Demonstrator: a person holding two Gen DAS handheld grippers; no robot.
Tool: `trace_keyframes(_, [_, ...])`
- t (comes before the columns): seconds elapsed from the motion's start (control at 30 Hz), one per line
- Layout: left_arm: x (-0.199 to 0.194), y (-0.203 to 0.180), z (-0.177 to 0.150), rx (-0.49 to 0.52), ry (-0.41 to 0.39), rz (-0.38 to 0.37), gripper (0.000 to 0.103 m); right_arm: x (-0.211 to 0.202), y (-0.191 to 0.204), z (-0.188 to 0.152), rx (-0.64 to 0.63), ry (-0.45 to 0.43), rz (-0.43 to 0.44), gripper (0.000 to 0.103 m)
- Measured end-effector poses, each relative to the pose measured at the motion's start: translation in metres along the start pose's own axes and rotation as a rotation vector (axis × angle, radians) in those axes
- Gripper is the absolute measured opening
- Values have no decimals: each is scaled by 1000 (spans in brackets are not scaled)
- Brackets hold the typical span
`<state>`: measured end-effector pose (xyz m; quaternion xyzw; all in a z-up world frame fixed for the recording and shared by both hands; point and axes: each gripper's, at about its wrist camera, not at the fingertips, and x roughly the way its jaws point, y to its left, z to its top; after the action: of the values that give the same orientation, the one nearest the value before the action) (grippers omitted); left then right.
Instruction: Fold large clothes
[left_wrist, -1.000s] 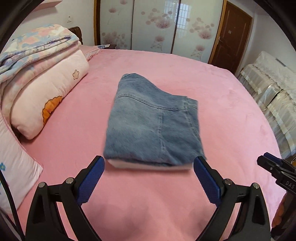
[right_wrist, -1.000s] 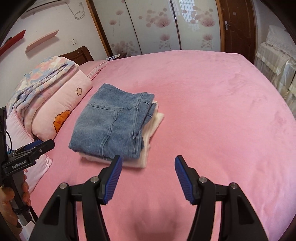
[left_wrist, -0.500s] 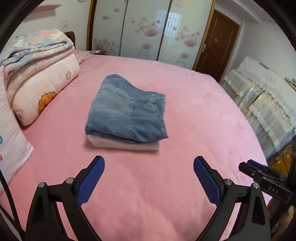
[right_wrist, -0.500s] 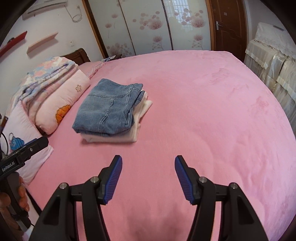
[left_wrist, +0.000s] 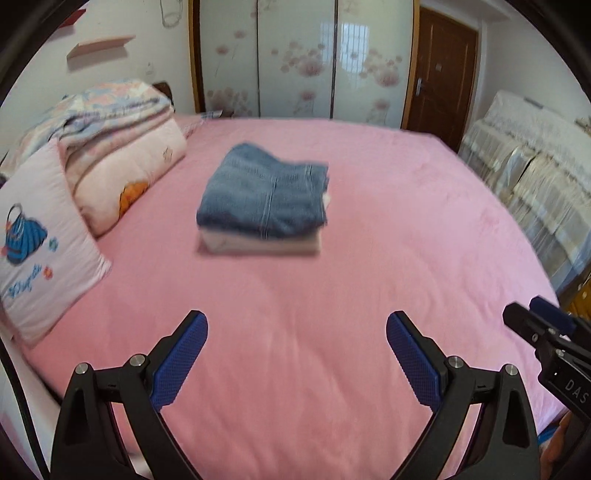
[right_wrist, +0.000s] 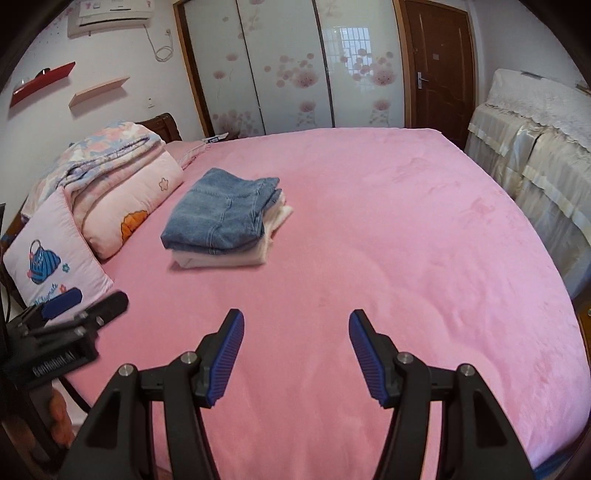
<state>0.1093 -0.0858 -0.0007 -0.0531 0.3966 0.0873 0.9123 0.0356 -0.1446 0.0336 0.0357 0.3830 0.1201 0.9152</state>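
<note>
Folded jeans (right_wrist: 221, 212) atop cream garment (right_wrist: 236, 256)

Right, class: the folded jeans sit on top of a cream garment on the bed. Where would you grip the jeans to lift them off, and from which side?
Grip the folded jeans at their thick rolled near edge, coming in low from the side facing the grippers. That edge is one rounded fold overhanging the cream garment; the right side shows loose layered ends that would probably splay.
</note>
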Motion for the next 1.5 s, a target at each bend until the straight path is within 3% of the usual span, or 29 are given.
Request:
trace_keyframes(0.13, [3,-9,-34,-20,86,11,97,-10,0,-27,8,17,-24,60])
trace_keyframes(0.5, [-19,-25,-82,5,100,-6,97,-24,-5,-73,31,52,-8,60])
trace_keyframes(1.5, [-23,-29,-105,-7,143,-29,97,-37,-8,-99,16,67,-79,60])
